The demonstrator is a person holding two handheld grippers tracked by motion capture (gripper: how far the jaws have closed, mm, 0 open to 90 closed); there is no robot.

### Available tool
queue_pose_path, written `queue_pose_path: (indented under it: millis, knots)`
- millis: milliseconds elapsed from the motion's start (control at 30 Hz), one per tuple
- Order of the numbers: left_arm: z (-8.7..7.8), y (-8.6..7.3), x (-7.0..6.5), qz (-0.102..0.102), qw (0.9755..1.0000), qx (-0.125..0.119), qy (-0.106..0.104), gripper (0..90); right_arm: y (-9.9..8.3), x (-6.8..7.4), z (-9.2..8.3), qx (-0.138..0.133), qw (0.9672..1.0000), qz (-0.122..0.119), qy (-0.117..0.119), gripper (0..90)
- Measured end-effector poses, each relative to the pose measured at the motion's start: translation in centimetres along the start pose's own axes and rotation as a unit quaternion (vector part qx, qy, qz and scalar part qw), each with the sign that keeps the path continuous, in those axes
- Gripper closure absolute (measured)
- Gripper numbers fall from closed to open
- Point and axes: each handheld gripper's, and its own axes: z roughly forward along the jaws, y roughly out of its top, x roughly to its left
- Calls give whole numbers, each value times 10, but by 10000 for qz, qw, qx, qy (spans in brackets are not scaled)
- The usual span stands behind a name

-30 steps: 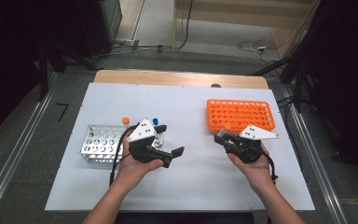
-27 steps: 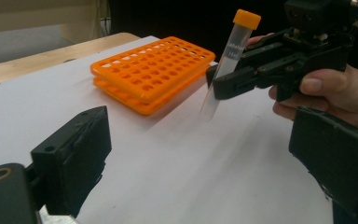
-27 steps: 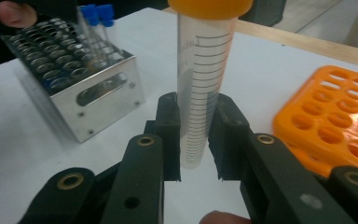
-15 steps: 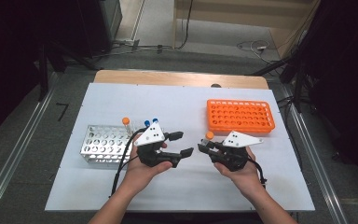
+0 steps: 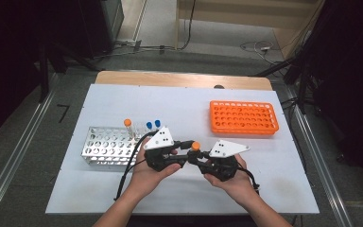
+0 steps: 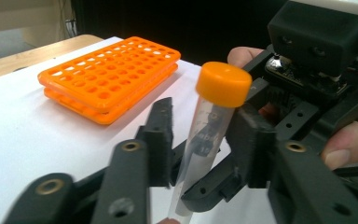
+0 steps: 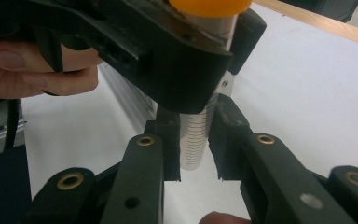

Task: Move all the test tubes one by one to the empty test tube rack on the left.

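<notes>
Both grippers have drawn together at the table's near middle since a second ago, well away from the metal rack [image 5: 108, 147] and orange rack [image 5: 244, 117]. Between them the tube [image 6: 207, 135] stands nearly upright, orange cap [image 5: 195, 145] on top. The right gripper [image 7: 196, 140] pinches its lower part. The left gripper [image 6: 198, 135], whose jaws have just been closing, grips it higher up.

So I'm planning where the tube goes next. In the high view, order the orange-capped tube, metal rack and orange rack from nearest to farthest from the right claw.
1. Orange-capped tube: held at the right claw, between both hands.
2. Orange rack: behind it, on the table's right.
3. Metal rack: far left, beyond the left claw.
</notes>
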Motion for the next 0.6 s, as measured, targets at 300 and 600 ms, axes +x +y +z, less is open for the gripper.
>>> queue_pose_path:
  millis: [300,600]
  knots:
    - [0,2,-3,197,9996,-21,177,748,-1,-3,-2,16,9999,81,69,724]
    - [-20,5,8,16,9987,-245,456,750,-3,-12,-7,-133,9997,191,55,490]
